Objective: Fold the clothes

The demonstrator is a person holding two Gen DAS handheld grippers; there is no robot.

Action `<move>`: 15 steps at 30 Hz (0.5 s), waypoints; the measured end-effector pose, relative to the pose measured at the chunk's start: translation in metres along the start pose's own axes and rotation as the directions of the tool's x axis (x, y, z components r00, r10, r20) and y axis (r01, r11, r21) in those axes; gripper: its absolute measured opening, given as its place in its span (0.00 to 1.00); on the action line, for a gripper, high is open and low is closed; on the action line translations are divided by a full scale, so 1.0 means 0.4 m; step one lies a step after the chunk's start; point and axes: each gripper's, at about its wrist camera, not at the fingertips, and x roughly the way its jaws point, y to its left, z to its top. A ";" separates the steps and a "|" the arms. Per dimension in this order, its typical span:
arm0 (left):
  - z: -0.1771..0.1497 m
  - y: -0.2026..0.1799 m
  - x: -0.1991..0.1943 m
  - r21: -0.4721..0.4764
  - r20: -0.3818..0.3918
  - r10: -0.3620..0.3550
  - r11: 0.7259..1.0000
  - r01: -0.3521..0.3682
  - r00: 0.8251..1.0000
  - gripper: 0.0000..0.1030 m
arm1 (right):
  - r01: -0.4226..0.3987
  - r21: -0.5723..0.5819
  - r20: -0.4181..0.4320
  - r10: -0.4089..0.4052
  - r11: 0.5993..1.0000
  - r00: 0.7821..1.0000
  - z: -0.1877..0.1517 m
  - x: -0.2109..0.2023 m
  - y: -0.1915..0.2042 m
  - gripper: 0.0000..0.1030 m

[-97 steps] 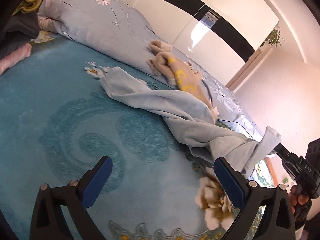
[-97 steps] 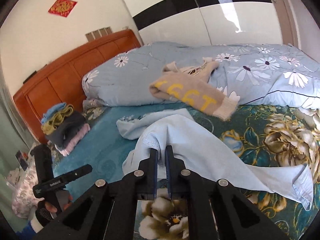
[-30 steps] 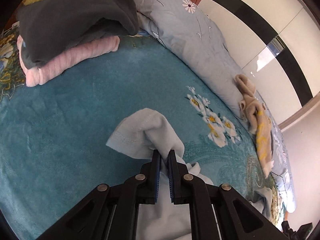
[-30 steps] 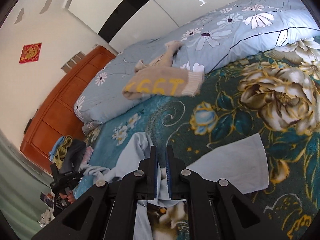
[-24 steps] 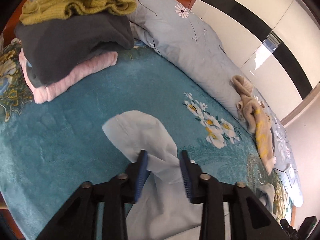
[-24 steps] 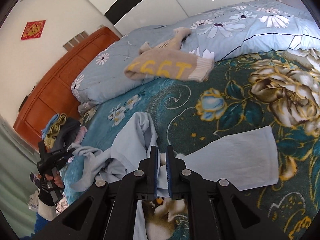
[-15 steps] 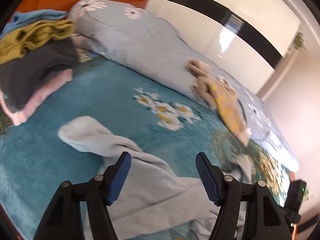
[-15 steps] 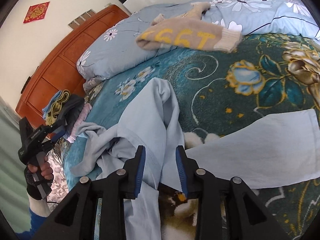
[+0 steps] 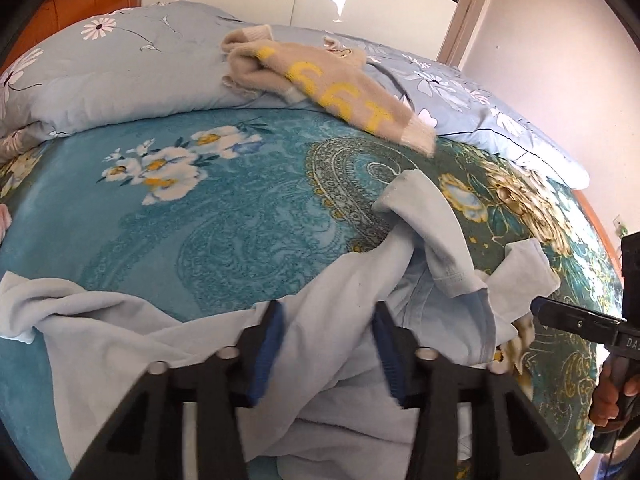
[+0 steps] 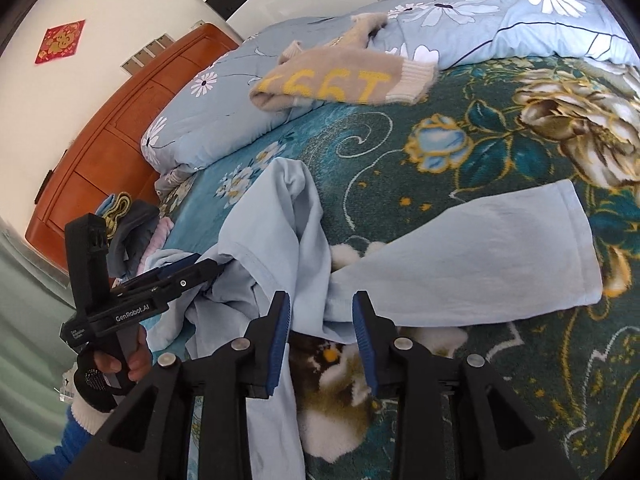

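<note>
A crumpled light blue garment [image 9: 352, 292] lies on the teal floral blanket [image 9: 224, 216]. In the right wrist view the garment [image 10: 460, 256] has one sleeve spread flat to the right. My left gripper [image 9: 328, 344] is open, its jaws on either side of a bunched fold of the garment near its middle. It also shows in the right wrist view [image 10: 208, 264] at the left, fingers against the cloth. My right gripper [image 10: 322, 324] is open over the garment's lower edge; its body shows in the left wrist view [image 9: 580, 320] at the right edge.
A beige sweater with yellow digits [image 9: 332, 88] lies on a pale blue flowered duvet [image 9: 120, 80] at the back of the bed. A stack of folded clothes [image 10: 132, 228] sits by the orange wooden headboard [image 10: 120, 128]. White wardrobe doors stand behind.
Both grippers have let go of the garment and opened. The left gripper has swung from the sleeve end near the folded stack to the garment's middle. The garment now lies crumpled on the blanket.
</note>
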 end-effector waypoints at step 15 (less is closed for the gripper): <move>-0.029 0.369 -0.280 -0.449 0.311 0.201 0.893 -0.043 0.929 0.08 | -0.069 -0.062 -0.071 0.065 0.996 0.995 -0.023 0.062 0.057 0.32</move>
